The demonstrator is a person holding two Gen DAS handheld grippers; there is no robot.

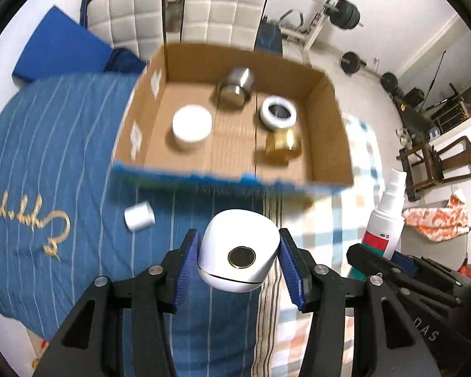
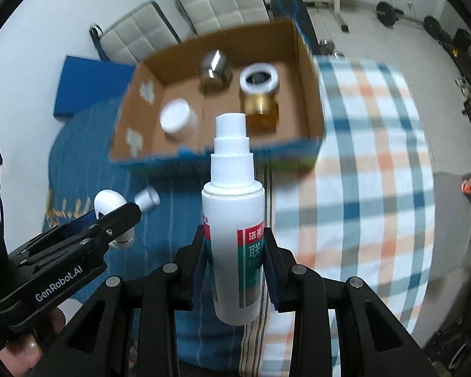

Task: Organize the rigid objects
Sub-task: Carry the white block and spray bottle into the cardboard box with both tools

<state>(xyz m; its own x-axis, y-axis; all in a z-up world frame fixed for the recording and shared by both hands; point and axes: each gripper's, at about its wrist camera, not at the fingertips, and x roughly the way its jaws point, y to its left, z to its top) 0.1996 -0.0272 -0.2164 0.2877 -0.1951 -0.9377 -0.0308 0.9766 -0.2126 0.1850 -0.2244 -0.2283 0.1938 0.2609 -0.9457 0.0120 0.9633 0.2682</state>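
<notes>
Left hand-held gripper (image 1: 238, 251) clamps white case (image 1: 239, 249); right hand-held gripper (image 2: 235, 264) clamps spray bottle (image 2: 232, 220).

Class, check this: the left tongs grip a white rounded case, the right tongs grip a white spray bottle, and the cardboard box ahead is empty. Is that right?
Not quite. The cardboard box is not empty: the left wrist view shows a white jar, a metal cup, a white-rimmed container and an amber jar inside. The rest stands.

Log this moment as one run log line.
left gripper: shut on white case | right gripper: shut on spray bottle | cardboard box: four items inside
</notes>
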